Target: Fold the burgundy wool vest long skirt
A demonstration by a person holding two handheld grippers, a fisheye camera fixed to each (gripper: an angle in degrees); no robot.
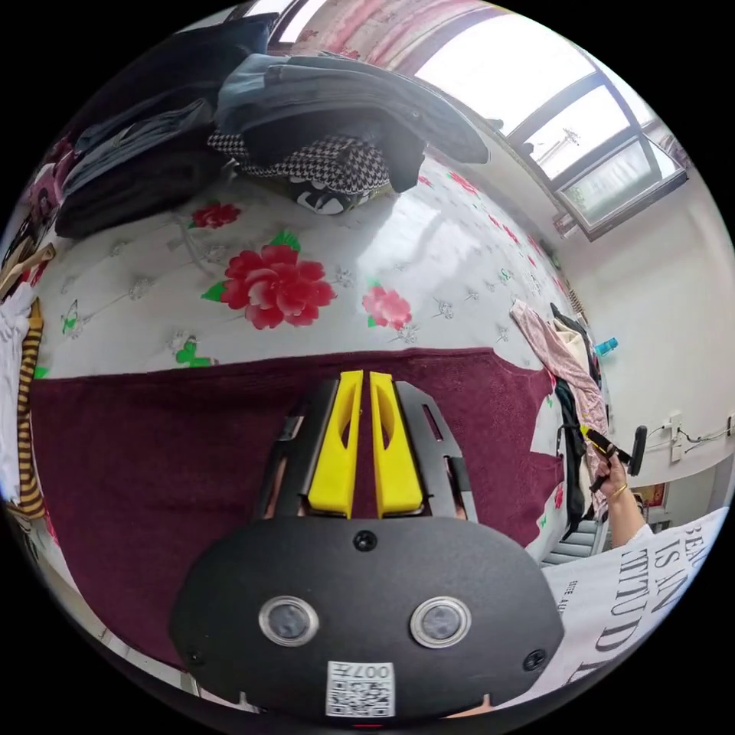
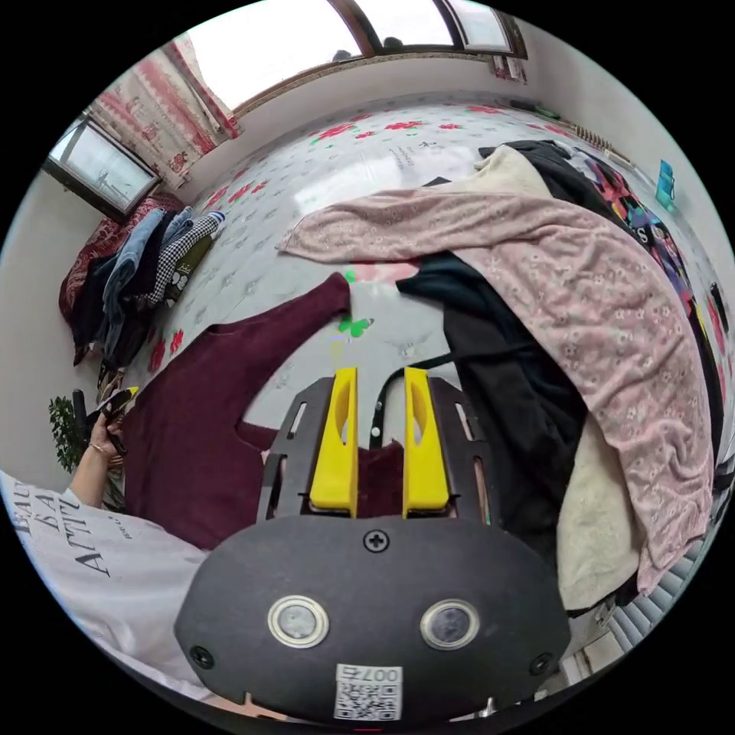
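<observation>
- The burgundy skirt (image 1: 191, 452) lies spread flat across the lower half of the left gripper view on the flowered bed (image 1: 429, 253), I guess so the fold lines are easy to reach.
- My left gripper (image 1: 366, 444) hovers over it, fingers nearly together, nothing between them that I can see.
- My right gripper (image 2: 379, 452) sits lower centre of its view over a skirt corner, fingers narrowly apart; can't tell if they pinch it.
- Count: one skirt, two grippers, one pink floral garment (image 2: 582, 306) on the pile at the right.
</observation>
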